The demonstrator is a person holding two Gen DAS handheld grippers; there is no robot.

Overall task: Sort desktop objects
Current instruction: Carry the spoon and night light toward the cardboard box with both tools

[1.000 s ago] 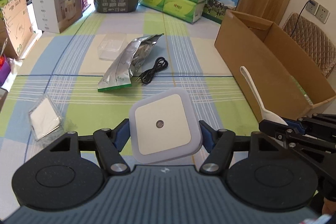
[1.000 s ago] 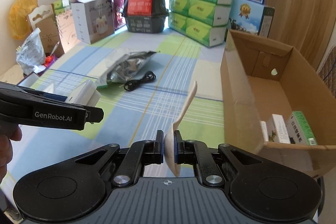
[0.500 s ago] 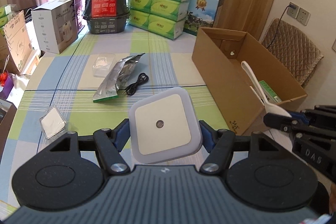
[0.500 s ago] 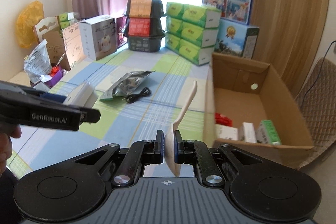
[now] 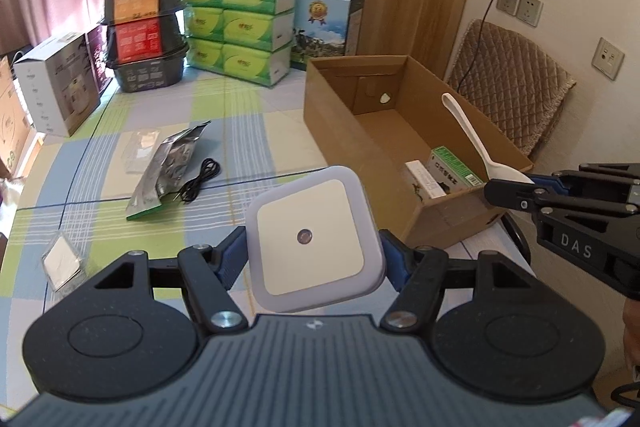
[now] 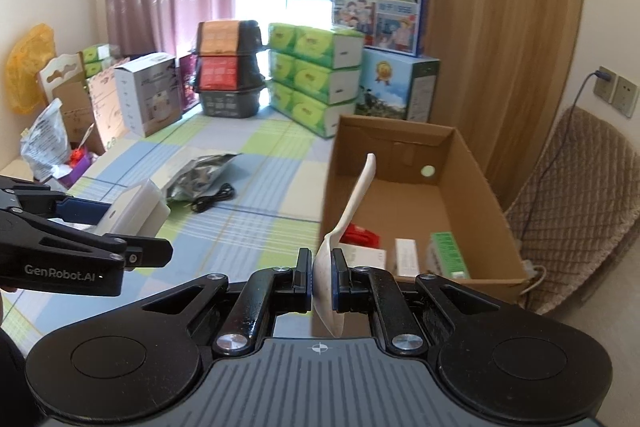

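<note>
Above the open cardboard box [image 6: 404, 211], the right gripper [image 6: 322, 277] pinches a light, stiff white spoon [image 6: 352, 203] by its slippery bowl. Beside it, the left gripper [image 5: 314, 255] squeezes a smooth square night light [image 5: 314, 233] by its edges.

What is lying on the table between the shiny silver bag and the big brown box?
In the left wrist view, only a coiled black cable lies beside the silver bag; from there to the cardboard box the checked tablecloth is bare.
</note>
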